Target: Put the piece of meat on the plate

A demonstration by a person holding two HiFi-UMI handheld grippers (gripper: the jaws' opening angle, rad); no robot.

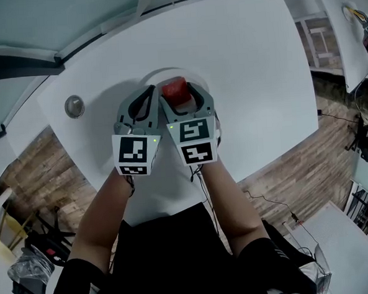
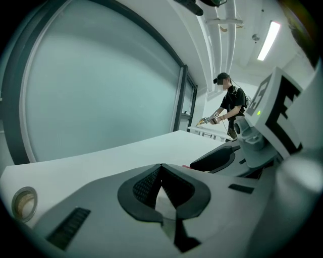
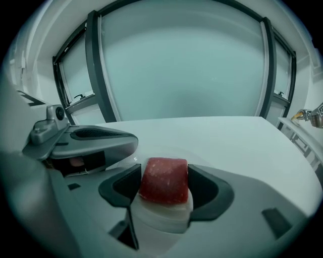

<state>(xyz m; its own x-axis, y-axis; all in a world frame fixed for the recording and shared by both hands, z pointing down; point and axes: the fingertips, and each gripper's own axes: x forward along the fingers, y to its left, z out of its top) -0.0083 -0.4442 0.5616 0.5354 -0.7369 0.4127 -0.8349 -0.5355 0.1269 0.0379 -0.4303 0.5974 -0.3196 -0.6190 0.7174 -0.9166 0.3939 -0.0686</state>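
Arms: the person's two arms reach forward, side by side, over the near table edge.
Marker cubes: each gripper has a cube with black and white square patterns and a little green light.
Right gripper: the right gripper squeezes the piece of meat between its dark, rough pads.
Meat: a chunky block, red on top and white below. It is over the near part of the plate. I cannot tell if it touches.
Left gripper: the left gripper is pinched closed on nothing and sits just beside the right one.
Plate: round, white and smooth, in the middle of the table.
Table: the table is white and flat with straight edges. There is lots of bare room right of the plate and behind it.
Metal disc: a small round shiny disc sits to the left, near the table edge.
Floor: brown wood boards lie past the edges.
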